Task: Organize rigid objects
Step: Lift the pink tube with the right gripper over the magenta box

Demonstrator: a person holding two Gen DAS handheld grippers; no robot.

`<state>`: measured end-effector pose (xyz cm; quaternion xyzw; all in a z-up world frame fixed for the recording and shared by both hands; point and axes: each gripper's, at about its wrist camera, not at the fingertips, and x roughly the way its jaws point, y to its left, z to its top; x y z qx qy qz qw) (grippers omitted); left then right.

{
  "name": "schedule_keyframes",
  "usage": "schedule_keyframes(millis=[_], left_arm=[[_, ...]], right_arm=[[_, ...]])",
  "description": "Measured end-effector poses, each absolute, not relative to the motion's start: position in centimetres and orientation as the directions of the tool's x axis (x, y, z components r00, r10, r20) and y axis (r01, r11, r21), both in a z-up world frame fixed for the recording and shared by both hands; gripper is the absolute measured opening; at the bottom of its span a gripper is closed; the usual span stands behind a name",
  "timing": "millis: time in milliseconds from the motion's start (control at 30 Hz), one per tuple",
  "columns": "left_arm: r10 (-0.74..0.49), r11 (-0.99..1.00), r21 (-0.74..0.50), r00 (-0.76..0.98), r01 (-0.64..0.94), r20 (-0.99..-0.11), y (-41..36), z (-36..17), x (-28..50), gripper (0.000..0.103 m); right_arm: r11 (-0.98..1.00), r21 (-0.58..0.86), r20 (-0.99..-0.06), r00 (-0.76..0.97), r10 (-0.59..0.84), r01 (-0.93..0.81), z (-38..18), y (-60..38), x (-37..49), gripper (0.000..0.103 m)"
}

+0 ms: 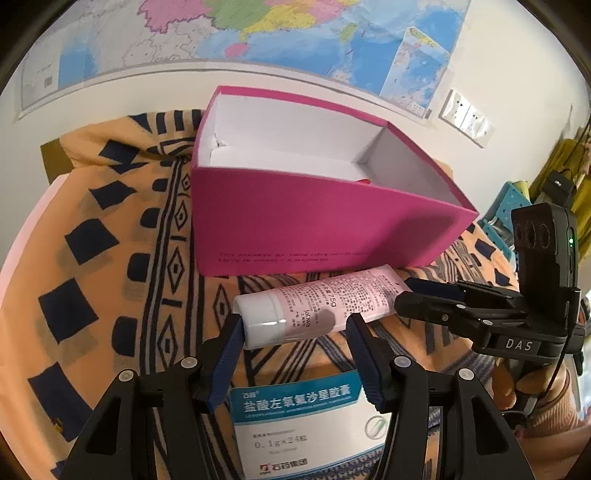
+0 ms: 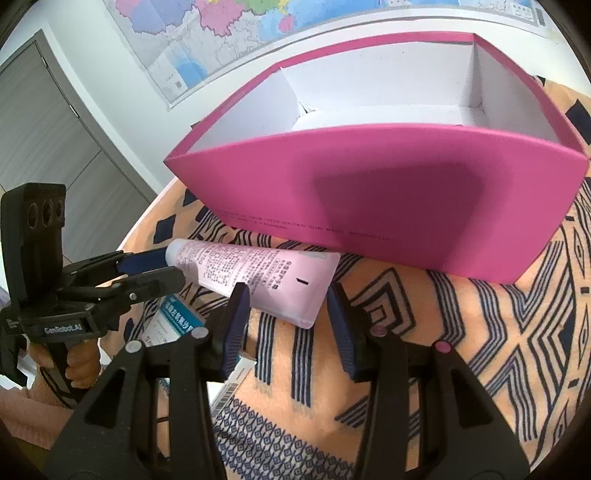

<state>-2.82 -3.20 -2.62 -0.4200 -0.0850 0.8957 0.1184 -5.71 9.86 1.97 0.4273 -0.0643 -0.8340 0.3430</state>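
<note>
A pink and white tube [image 1: 317, 304] lies on the patterned cloth just in front of an open magenta box [image 1: 314, 221] with a white inside. My left gripper [image 1: 295, 326] is open, its fingertips on either side of the tube's white cap end, with a gap on the right side. My right gripper [image 2: 286, 299] is open around the tube's flat crimped end [image 2: 295, 291]. The magenta box [image 2: 388, 199] fills the right wrist view behind the tube. A white and blue medicine carton [image 1: 310, 424] lies under the left gripper and also shows in the right wrist view [image 2: 173, 317].
An orange cloth with dark geometric patterns [image 1: 110, 277] covers the table. A map [image 1: 258, 33] hangs on the wall behind. A grey door [image 2: 48, 122] stands at the left. A blue crate [image 1: 506, 210] sits beyond the table at the right.
</note>
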Motion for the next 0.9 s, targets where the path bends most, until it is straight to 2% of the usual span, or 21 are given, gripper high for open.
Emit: schedule_keyframes(millis=[900], left_arm=[[0.313, -0.950, -0.225, -0.663, -0.218, -0.680, -0.9, 0.5, -1.9, 0.057]], right_arm=[[-0.779, 0.361, -0.623, -0.489, -0.611, 0.513, 5.2, 12.8, -4.2, 0.047]])
